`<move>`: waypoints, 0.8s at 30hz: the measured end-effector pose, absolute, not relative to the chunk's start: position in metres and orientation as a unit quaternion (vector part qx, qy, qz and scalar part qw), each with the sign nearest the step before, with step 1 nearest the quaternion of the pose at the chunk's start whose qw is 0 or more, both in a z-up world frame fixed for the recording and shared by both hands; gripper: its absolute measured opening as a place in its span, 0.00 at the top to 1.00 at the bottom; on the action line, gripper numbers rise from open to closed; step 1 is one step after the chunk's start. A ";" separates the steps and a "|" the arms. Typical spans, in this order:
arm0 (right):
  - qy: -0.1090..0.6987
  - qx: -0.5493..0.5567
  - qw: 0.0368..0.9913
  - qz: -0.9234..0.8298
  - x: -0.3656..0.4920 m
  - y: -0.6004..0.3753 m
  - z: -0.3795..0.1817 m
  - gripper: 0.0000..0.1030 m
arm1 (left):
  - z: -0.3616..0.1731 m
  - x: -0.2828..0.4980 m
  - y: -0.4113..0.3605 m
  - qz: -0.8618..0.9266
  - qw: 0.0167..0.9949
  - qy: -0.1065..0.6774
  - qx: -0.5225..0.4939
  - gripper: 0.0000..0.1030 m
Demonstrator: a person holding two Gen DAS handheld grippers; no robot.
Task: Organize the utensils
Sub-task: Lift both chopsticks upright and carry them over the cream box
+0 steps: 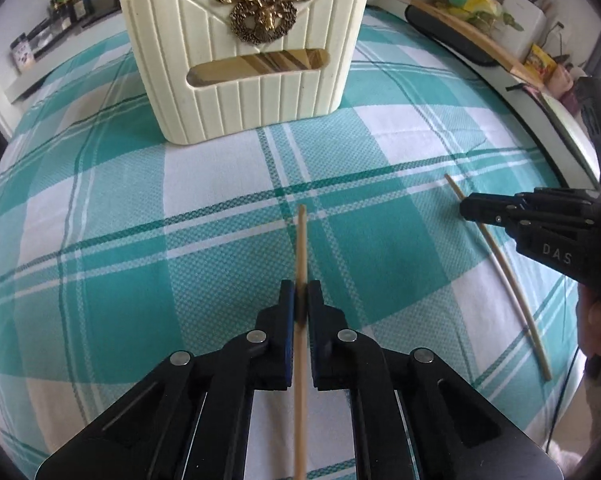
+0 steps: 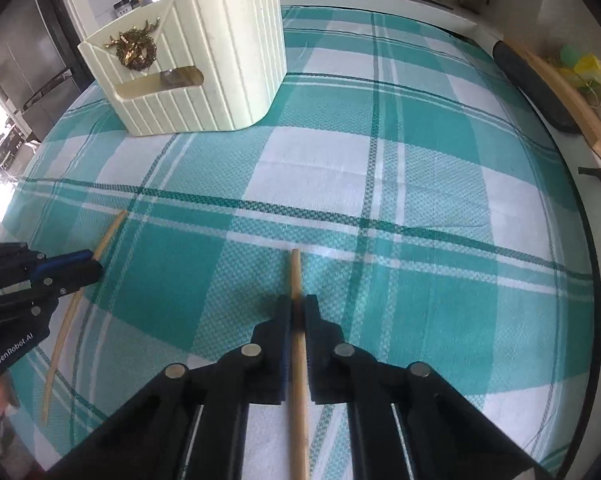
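Observation:
My left gripper (image 1: 301, 294) is shut on a wooden chopstick (image 1: 301, 248) that points toward the cream utensil holder (image 1: 244, 92) with a brass stag emblem. My right gripper (image 2: 297, 307) is shut on a second wooden chopstick (image 2: 296, 276). Each gripper shows in the other's view: the right gripper (image 1: 466, 208) on the second chopstick (image 1: 512, 284), the left gripper (image 2: 94, 264) on the first chopstick (image 2: 66, 320). The holder (image 2: 204, 76) stands at the far left in the right wrist view, with chopsticks and a spoon inside.
A teal and white checked cloth (image 1: 140, 208) covers the round table. A black pad with a wooden board (image 2: 540, 92) lies at the table's right edge. Jars and shelves (image 1: 60, 4) stand behind. Yellow and green clutter (image 1: 476, 8) sits at the back right.

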State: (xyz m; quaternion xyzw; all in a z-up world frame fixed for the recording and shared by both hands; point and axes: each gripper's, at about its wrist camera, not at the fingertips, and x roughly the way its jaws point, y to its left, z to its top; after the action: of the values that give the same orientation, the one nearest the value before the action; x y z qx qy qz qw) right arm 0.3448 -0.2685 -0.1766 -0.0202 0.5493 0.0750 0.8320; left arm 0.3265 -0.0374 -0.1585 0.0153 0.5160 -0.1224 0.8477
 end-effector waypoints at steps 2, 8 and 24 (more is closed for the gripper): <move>0.527 0.002 0.845 0.088 0.339 -0.273 -0.162 0.94 | -0.139 0.313 -0.032 -0.130 0.864 0.487 0.004 0.96; 0.421 0.021 0.896 0.144 0.291 -0.269 -0.081 0.94 | -0.067 0.264 -0.017 -0.170 0.904 0.393 -0.018 0.96; 0.295 0.003 0.941 0.168 0.226 -0.248 -0.003 0.94 | -0.008 0.224 0.025 -0.193 0.930 0.296 -0.104 0.96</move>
State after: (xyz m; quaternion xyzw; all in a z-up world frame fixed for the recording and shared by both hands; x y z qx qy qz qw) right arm 0.2261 -0.2480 -0.0034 0.0027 0.2951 0.1676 0.9406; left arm 0.2244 0.0247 -0.0084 -0.1035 0.2956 -0.1932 0.9298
